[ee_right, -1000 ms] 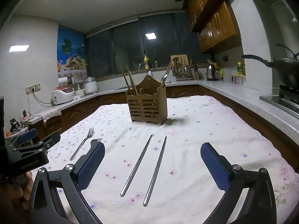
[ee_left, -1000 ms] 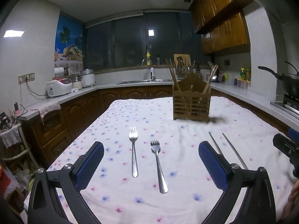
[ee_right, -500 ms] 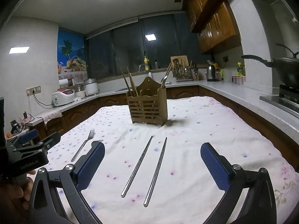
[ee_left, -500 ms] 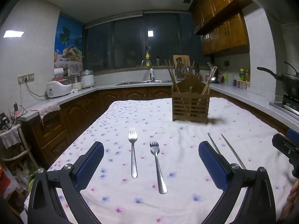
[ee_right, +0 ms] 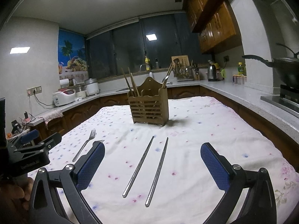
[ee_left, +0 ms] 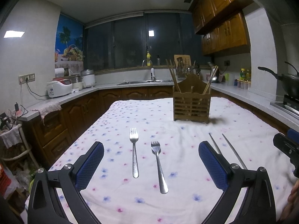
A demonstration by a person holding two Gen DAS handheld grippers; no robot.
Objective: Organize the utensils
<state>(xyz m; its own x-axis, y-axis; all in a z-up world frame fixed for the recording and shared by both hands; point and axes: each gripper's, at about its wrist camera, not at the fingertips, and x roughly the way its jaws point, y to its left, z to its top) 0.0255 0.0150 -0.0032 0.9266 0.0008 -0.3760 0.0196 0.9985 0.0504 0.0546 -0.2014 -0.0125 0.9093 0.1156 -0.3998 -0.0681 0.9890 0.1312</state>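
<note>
On the cloth-covered table (ee_left: 243,115), your left claw (ee_left: 151,166) and right claw (ee_right: 152,165) were both spread, empty; thin chopsticks (ee_right: 147,166) could roll when pinched.

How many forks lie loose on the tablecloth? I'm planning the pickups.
2. The left silver metal fork lies farther forward; the right silver metal fork lies beside it, nearer the camera. Neither is touched.
</note>
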